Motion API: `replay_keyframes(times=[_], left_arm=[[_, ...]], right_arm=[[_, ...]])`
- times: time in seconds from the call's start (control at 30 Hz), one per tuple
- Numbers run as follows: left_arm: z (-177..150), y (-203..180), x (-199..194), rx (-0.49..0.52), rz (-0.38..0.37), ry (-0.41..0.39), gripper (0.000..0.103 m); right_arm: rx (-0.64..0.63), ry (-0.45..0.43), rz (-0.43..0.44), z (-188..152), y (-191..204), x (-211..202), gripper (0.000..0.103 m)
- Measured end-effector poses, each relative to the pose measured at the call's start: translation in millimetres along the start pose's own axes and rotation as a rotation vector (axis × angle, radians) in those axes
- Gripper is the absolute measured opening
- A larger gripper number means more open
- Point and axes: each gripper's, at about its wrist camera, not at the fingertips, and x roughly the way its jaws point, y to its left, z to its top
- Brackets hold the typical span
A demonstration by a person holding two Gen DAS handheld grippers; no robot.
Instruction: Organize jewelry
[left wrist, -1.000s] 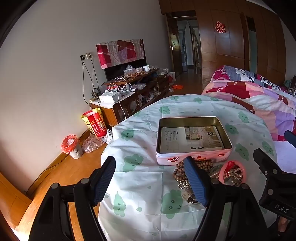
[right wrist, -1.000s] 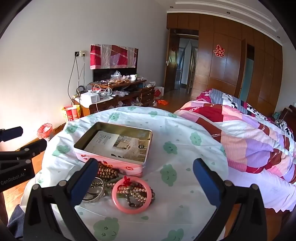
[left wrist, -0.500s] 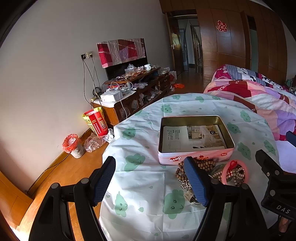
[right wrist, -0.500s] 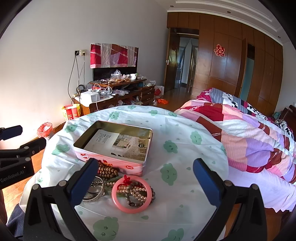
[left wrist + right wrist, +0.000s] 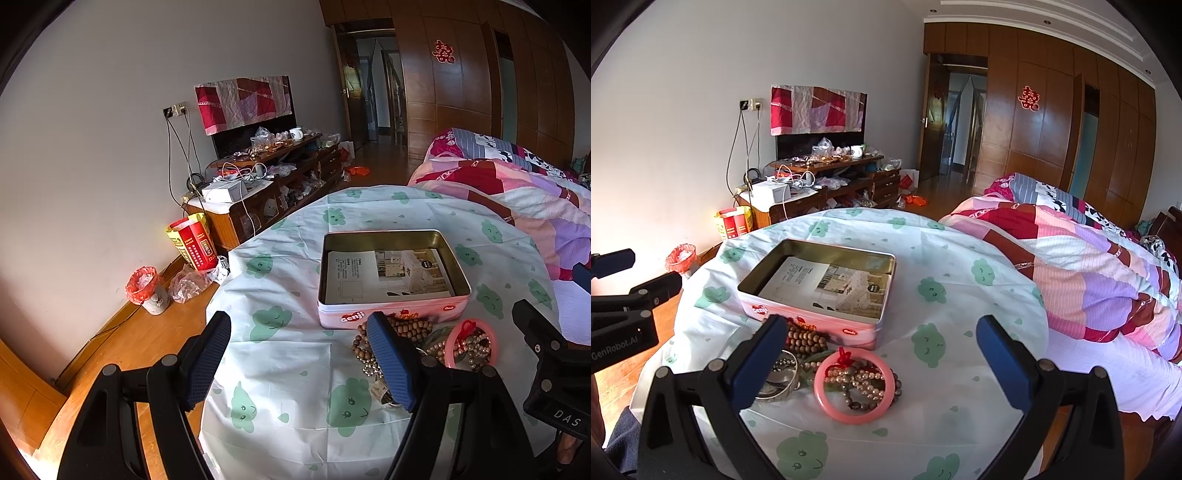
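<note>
An open pink tin lined with a printed sheet stands on the round table. In front of it lies a pile of jewelry: a pink bangle with a red knot, pearl and dark bead bracelets inside it, a brown wooden bead string, a silver bangle. My left gripper is open, hovering left of the pile with nothing between its fingers. My right gripper is open, straddling the pile from above and behind.
The table wears a white cloth with green cloud prints. A bed with a patchwork quilt lies to the right. A cluttered low cabinet, a red-lined bin and a red-yellow bag stand along the left wall.
Both grippers have risen and drawn back slightly, so the tin and jewelry sit a little lower in the views. Jaws stay open; nothing on the table has moved.
</note>
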Motion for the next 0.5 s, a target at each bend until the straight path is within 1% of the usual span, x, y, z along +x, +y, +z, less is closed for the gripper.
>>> replay_keyframes(times=[0.5], left_arm=[[-0.3, 2.0, -0.1, 0.0, 0.001, 0.002, 0.076]], right_arm=[[0.001, 0.003, 0.001, -1.3, 0.4, 1.3, 0.103]])
